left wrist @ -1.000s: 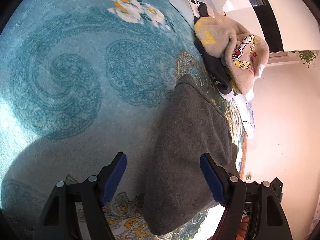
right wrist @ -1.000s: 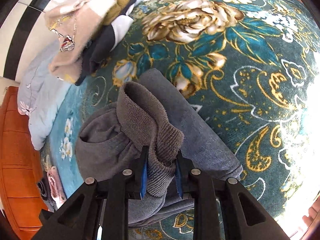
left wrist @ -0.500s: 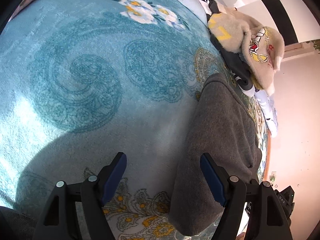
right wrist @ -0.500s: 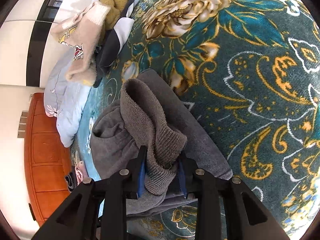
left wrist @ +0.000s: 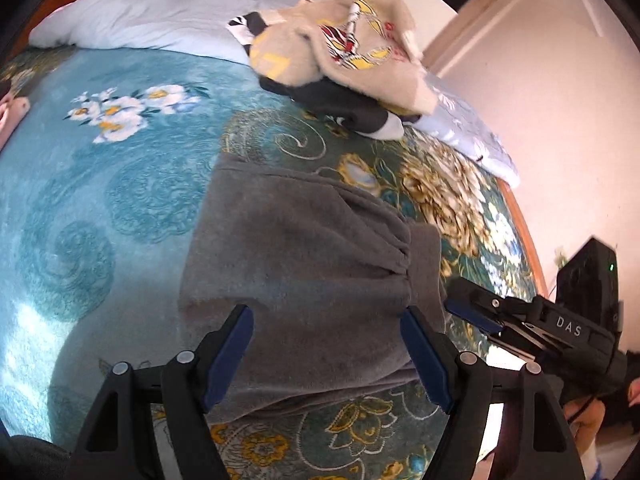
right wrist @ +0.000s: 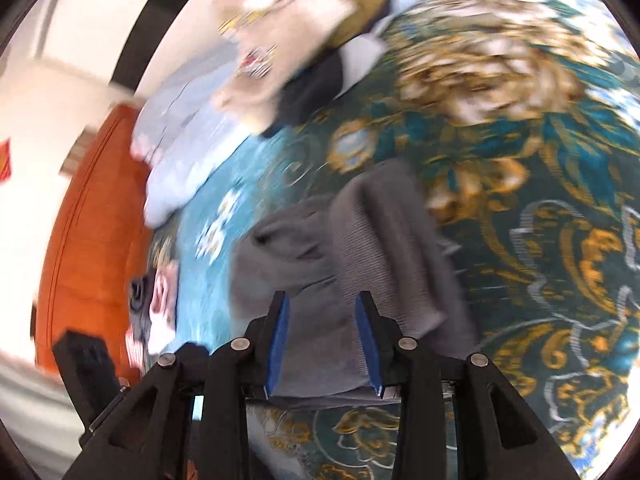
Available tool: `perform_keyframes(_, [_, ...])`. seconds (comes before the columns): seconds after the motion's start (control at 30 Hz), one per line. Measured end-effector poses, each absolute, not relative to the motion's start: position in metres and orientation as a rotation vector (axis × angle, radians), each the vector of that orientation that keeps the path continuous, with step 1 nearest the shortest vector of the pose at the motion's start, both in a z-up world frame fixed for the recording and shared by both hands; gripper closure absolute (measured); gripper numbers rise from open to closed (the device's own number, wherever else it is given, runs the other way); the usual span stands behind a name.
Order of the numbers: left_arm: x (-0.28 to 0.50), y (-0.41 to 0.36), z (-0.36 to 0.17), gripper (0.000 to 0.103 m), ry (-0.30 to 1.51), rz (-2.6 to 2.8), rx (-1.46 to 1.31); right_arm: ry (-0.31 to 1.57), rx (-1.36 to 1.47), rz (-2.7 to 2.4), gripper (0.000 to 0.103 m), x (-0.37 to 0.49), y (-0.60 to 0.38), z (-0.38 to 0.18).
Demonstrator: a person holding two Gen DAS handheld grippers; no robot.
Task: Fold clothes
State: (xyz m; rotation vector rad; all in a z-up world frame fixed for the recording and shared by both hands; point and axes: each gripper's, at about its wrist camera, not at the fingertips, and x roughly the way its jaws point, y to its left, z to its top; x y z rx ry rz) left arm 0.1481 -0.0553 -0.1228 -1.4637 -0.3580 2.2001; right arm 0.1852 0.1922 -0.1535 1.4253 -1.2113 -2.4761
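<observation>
Grey garment (left wrist: 304,280) lies folded on bed blanket (left wrist: 120,184), ahead of both fingers. Left gripper (left wrist: 332,356) spread, empty; right gripper (right wrist: 324,344) parted, astride near edge. Clothes pile (left wrist: 344,60) beyond remains unfolded.

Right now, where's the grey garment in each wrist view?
Left wrist: grey garment centre frame, on the blanket, reaching down between the open left gripper.
Right wrist: lower centre, blurred, running between the open right gripper.
Shared landmark: beige clothes pile behind it.
</observation>
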Motion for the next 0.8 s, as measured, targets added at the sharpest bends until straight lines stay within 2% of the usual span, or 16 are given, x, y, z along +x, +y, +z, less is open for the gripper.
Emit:
perform_keyframes(0.03, [0.148, -0.055, -0.128, 0.024, -0.349, 2.199, -1.486, -1.155, 1.432, -2.452, 0.066, 0.179, 0.182, -0.154])
perform_keyframes(0.1, [0.148, -0.057, -0.139, 0.024, -0.351, 2.194, -1.53, -1.157, 1.456, -2.469, 0.066, 0.178, 0.185, -0.163])
perform_keyframes(0.23, [0.141, -0.073, -0.166, 0.024, -0.506, 2.131, -1.639, -1.16, 1.504, -2.502, 0.067, 0.176, 0.191, -0.181])
perform_keyframes(0.3, [0.14, -0.07, -0.175, 0.024, -0.483, 2.114, -1.681, -1.225, 1.528, -2.467, 0.067, 0.18, 0.194, -0.195])
perform_keyframes(0.37, [0.14, -0.068, -0.174, 0.024, -0.468, 2.116, -1.68, -1.269, 1.541, -2.445, 0.067, 0.177, 0.194, -0.205])
perform_keyframes(0.53, [0.142, -0.084, -0.149, 0.024, -0.527, 2.123, -1.565, -1.181, 1.425, -2.493, 0.066, 0.188, 0.202, -0.183])
perform_keyframes(0.57, [0.14, -0.09, -0.146, 0.024, -0.526, 2.149, -1.551, -1.164, 1.402, -2.502, 0.064, 0.19, 0.203, -0.178])
perform_keyframes(0.63, [0.134, -0.102, -0.147, 0.024, -0.504, 2.218, -1.561, -1.16, 1.401, -2.538, 0.047, 0.202, 0.215, -0.18])
perform_keyframes(0.7, [0.125, -0.113, -0.158, 0.024, -0.513, 2.25, -1.621, -1.213, 1.409, -2.527, 0.035, 0.215, 0.227, -0.186])
perform_keyframes(0.77, [0.117, -0.125, -0.177, 0.024, -0.614, 2.211, -1.699, -1.289, 1.434, -2.479, 0.03, 0.222, 0.233, -0.199])
perform_keyframes(0.8, [0.113, -0.13, -0.185, 0.024, -0.668, 2.187, -1.726, -1.314, 1.437, -2.449, 0.023, 0.226, 0.236, -0.205])
